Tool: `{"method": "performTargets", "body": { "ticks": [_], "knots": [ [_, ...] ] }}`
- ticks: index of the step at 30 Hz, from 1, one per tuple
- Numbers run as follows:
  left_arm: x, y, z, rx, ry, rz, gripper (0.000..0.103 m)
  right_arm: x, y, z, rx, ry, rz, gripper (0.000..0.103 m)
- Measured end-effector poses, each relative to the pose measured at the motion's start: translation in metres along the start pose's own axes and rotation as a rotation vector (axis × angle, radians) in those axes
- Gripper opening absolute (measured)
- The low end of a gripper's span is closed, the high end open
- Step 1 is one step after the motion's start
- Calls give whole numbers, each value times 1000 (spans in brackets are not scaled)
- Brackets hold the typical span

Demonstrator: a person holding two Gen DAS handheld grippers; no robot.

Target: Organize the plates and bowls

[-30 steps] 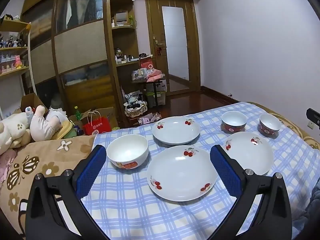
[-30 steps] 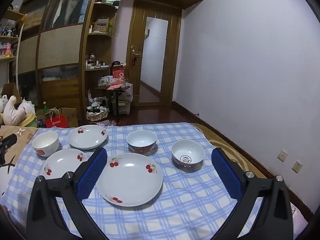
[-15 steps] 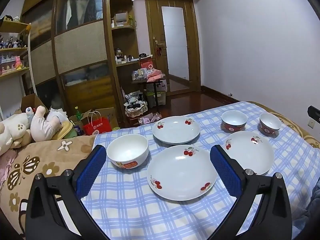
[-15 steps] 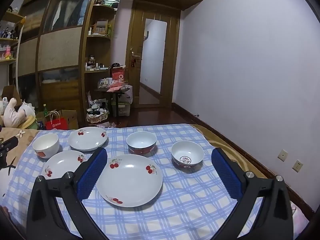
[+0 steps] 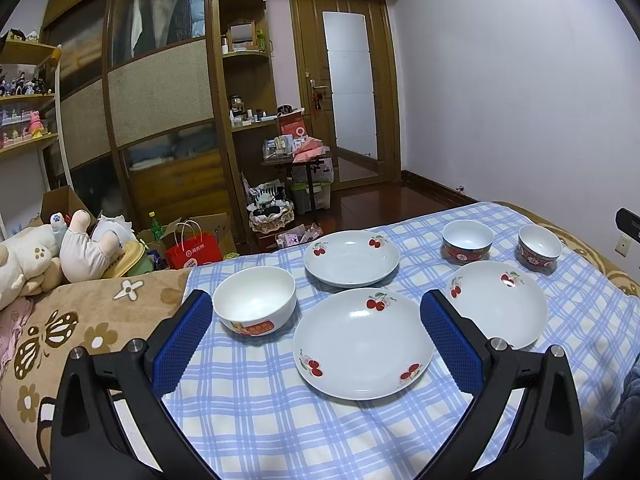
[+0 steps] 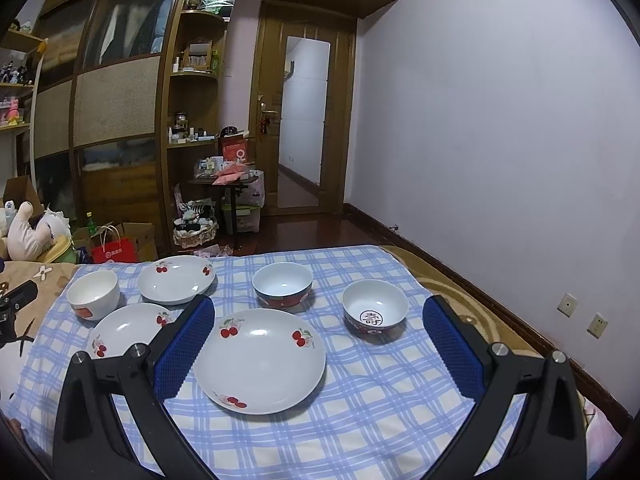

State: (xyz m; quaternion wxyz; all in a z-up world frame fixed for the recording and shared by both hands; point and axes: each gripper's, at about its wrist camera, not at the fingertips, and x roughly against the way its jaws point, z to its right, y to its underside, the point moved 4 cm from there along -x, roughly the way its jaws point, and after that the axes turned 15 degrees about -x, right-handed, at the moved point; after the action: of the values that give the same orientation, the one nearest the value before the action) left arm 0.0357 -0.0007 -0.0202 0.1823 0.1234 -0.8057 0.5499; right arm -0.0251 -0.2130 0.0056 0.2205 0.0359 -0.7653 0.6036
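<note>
A: While your left gripper (image 5: 316,338) and right gripper (image 6: 319,342) hover, jaws wide, where's the crockery?
B: Plates (image 5: 363,343) and bowls (image 6: 375,313) lie apart on your checked cloth (image 6: 360,412); plush toys (image 5: 52,254) flank the left.

plush toys (image 5: 28,260) cut off at left edge, shelf figurines (image 5: 20,80) too small to tell

Lilac wall (image 6: 500,120), wooden wardrobe (image 5: 160,100), glazed door (image 5: 350,88), dark floor (image 6: 320,232)

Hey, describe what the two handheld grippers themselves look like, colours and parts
Both match: the left gripper and right gripper each have two black angular plastic fingers with silver bolt heads on top and textured blue pads on the inner faces. No cables, markings or sleeves are visible.
</note>
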Motion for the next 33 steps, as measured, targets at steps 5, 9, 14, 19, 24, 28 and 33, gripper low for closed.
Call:
{"method": "performTargets", "body": {
  "ticks": [5, 9, 14, 19, 24, 28, 33],
  "knots": [
    [-2, 2, 2, -4, 8, -6, 102, 4, -3, -1, -7, 12, 14, 103],
    [-2, 3, 2, -4, 10, -9, 102, 5, -3, -5, -6, 8, 12, 103],
    [-2, 3, 2, -4, 10, -10, 102, 4, -3, -6, -6, 11, 7, 103],
    [-2, 3, 2, -4, 11, -9, 102, 2, -2, -3, -10, 12, 2, 103],
    [-2, 3, 3, -5, 10, -10, 102, 2, -2, -2, -12, 13, 1, 103],
    [-2, 3, 2, -4, 10, -9, 102, 1, -1, -2, -12, 17, -2, 103],
    [-3, 3, 3, -4, 11, -12, 102, 1, 0, -2, -18, 20, -2, 103]
  ]
}}
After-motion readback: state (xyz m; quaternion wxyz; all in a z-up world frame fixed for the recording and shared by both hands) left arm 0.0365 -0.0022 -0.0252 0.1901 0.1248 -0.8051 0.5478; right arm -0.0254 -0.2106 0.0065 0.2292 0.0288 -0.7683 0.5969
